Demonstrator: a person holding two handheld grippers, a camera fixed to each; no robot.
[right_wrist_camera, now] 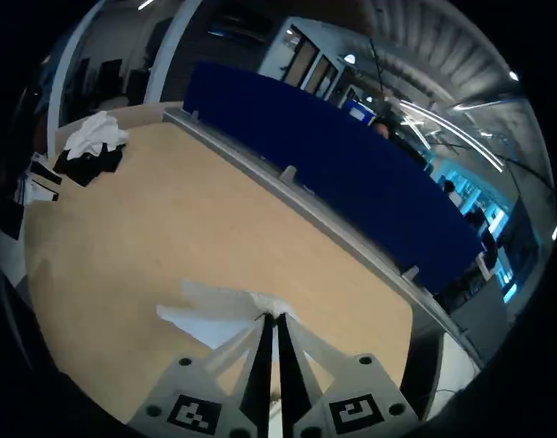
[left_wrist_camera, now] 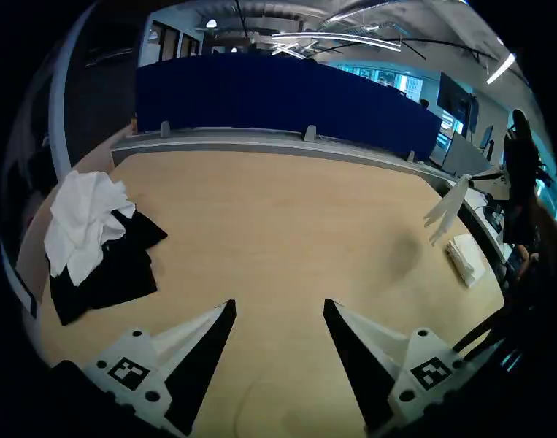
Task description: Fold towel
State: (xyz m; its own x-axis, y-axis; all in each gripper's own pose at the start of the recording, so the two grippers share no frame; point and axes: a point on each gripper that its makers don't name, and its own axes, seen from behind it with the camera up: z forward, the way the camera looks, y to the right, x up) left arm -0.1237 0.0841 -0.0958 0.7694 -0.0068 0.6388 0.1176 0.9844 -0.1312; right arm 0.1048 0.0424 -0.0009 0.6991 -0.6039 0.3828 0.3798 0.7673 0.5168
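Observation:
My right gripper (right_wrist_camera: 273, 318) is shut on a bunched edge of a white towel (right_wrist_camera: 214, 312), which spreads out to the left of the fingertips above the wooden table (right_wrist_camera: 168, 226). In the left gripper view the same white towel (left_wrist_camera: 444, 209) hangs in the air over the table's right side. Just below it, a folded white towel (left_wrist_camera: 466, 260) lies near the table's right edge. My left gripper (left_wrist_camera: 279, 306) is open over bare wood (left_wrist_camera: 278, 219), with nothing between its fingers.
A pile of white and black towels (left_wrist_camera: 95, 244) lies at the table's left edge, also the far pile (right_wrist_camera: 94, 146). A blue divider (left_wrist_camera: 278, 95) with a grey rail runs along the table's back. A person (left_wrist_camera: 523, 168) stands at the right.

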